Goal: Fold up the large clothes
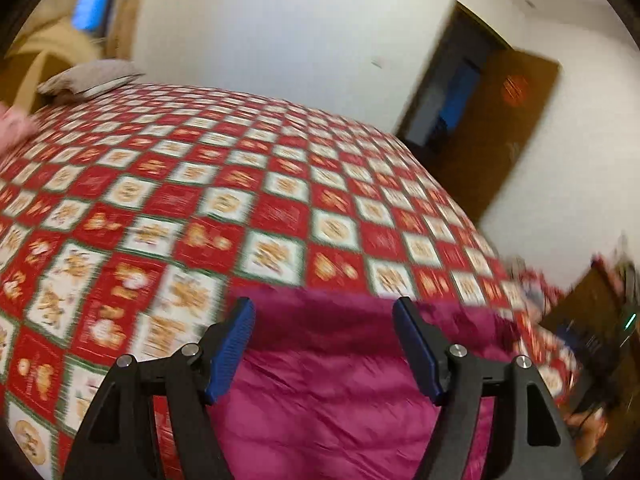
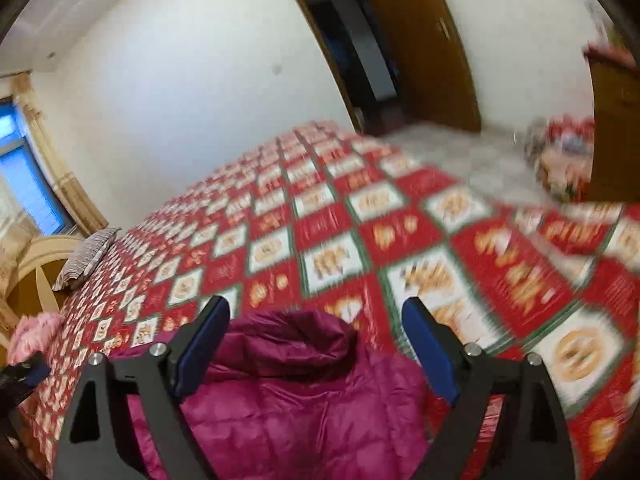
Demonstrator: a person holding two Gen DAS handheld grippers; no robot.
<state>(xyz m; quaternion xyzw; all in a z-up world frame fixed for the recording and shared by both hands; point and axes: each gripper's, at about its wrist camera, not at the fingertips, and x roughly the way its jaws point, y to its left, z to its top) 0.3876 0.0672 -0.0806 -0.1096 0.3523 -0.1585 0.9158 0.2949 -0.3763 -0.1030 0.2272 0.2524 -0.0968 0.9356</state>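
Your left gripper (image 1: 324, 312) and right gripper (image 2: 316, 312) hold their jaws spread, gripping nothing, above the jacket (image 2: 304, 392) on the bed (image 1: 280, 208).

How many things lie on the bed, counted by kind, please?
Magenta padded jacket: 1
Grey patterned pillow: 1
Pink fluffy bundle, too blurred to identify: 1
Total: 3, all on the red checked bedspread.

jacket (image 2: 304, 400): glossy quilted cloth | bedspread (image 1: 280, 184): matt printed cloth
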